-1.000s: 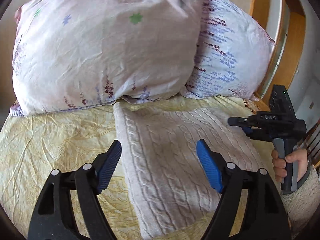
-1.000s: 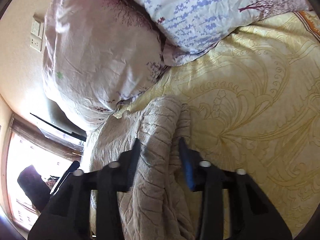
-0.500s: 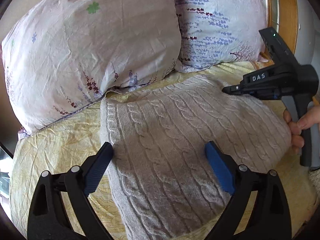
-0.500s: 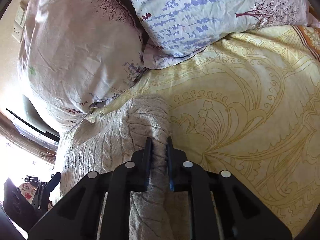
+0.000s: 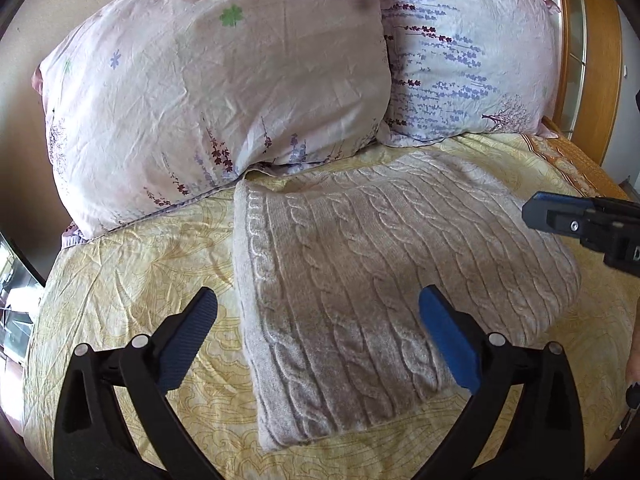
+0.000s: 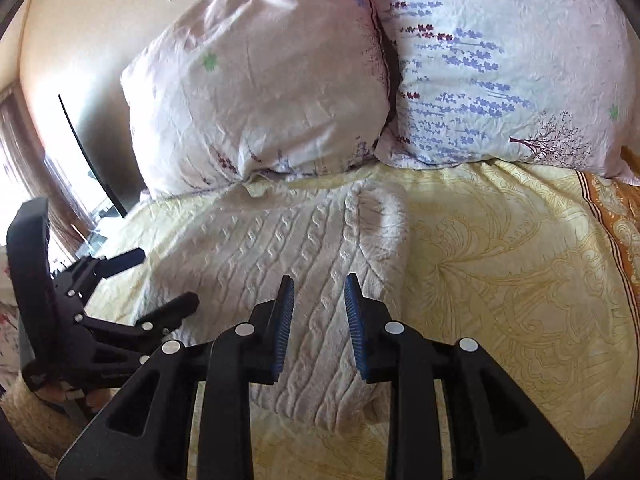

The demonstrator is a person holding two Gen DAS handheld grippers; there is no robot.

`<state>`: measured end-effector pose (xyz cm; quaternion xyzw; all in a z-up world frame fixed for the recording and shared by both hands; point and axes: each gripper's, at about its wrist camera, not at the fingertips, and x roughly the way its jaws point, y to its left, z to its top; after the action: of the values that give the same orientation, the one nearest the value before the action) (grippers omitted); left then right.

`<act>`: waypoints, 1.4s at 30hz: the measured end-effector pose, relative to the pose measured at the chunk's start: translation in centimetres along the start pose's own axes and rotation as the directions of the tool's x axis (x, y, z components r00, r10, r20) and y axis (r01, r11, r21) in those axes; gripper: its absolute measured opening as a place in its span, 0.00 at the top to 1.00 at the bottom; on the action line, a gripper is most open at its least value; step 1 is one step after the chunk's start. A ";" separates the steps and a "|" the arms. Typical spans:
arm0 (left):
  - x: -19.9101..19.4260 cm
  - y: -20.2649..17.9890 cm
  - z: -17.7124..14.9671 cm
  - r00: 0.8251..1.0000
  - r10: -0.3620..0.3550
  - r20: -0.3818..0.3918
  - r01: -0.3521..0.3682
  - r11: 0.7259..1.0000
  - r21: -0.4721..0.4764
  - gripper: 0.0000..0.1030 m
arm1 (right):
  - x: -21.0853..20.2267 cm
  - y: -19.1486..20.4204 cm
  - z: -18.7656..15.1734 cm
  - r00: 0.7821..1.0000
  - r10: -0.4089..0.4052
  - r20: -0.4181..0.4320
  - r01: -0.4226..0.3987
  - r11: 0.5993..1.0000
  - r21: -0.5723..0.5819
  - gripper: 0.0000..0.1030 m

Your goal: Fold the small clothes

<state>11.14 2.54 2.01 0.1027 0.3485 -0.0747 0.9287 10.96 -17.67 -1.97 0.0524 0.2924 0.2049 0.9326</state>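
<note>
I see the folded grey cable-knit sweater (image 5: 384, 280) lying flat on the yellow bedsheet (image 5: 132, 264), just in front of the two flowered pillows (image 5: 224, 80). My left tongs (image 5: 316, 320) hang above the sweater's near end, spread wide and holding nothing. My right tongs (image 6: 318, 314) sit over the sweater's right edge, parted with a narrow gap, gripping nothing.

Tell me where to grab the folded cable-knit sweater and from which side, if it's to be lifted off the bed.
Probably best to grip the sweater at its thick rolled fold edge, the edge lying toward the right gripper, coming in from that side with jaws straddling the edge. The layers bunch there, so one pinch likely catches all of them. The left gripper hangs open above the flat middle, which offers nothing to pinch.
</note>
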 end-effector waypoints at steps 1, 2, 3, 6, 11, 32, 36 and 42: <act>0.3 0.0 -0.1 1.000 -0.003 -0.015 0.003 1.000 -0.004 0.02 | 0.7 -0.2 -0.2 0.999 -0.022 -0.032 0.022 1.000 0.003 0.73; 0.7 0.0 -0.2 0.999 -0.008 -0.031 0.008 1.000 -0.007 0.02 | 1.3 -0.6 -0.5 0.998 -0.031 -0.061 0.032 0.999 0.014 0.73; 1.0 0.0 -0.4 0.999 -0.015 -0.045 0.015 1.000 -0.012 0.02 | 1.8 -1.0 -0.9 0.996 -0.032 -0.078 0.034 0.999 0.028 0.73; 2.1 0.5 -0.6 0.994 -0.061 -0.090 0.056 0.996 -0.064 0.02 | 2.3 -1.5 -1.2 0.995 -0.035 -0.092 0.039 0.998 0.044 0.73; 4.3 2.1 -0.9 0.961 -0.211 -0.176 0.168 0.958 -0.231 0.02 | 3.1 -2.1 -1.3 0.995 -0.029 -0.098 0.035 0.997 0.067 0.72; -0.8 4.7 -5.3 0.991 0.072 -0.112 -0.079 0.995 -0.057 0.02 | 0.5 1.3 -5.3 0.975 -0.213 -0.070 0.202 0.969 -0.145 0.70; -0.9 4.4 -5.6 0.991 0.087 -0.101 -0.093 0.995 -0.047 0.02 | 0.5 2.0 -5.6 0.968 -0.245 -0.053 0.232 0.956 -0.179 0.69; -3.3 4.4 -6.4 0.997 0.071 -0.028 -0.072 0.995 -0.063 0.02 | -3.6 -0.4 -5.7 0.981 -0.181 0.071 0.182 0.983 -0.014 0.26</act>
<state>5.52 8.57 0.08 0.0862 0.3589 -0.0288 0.9289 5.11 -19.62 -4.87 0.0230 0.2613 0.1200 0.9575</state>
